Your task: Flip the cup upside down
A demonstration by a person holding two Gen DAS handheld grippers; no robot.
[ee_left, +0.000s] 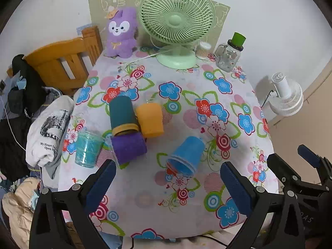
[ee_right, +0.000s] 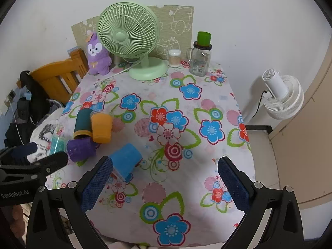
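A blue cup [ee_left: 186, 154] lies on its side on the flowered table, mouth toward me; it also shows in the right wrist view [ee_right: 126, 159]. Behind it stand an orange cup [ee_left: 150, 119], upside down, a dark teal cup [ee_left: 122, 116], a purple cup [ee_left: 129, 148] and a glittery teal cup [ee_left: 87, 149]. My left gripper [ee_left: 168, 183] is open and empty just in front of the blue cup. My right gripper [ee_right: 165, 183] is open and empty, with the blue cup by its left finger [ee_right: 97, 183].
A green desk fan [ee_left: 176, 29], a purple plush toy [ee_left: 121, 33], a glass jar with a green cup on it [ee_left: 229, 55] and a swab container [ee_left: 203, 50] stand at the table's far edge. A wooden chair [ee_left: 60, 60] with clothes is left; a white fan [ee_left: 286, 96] is right.
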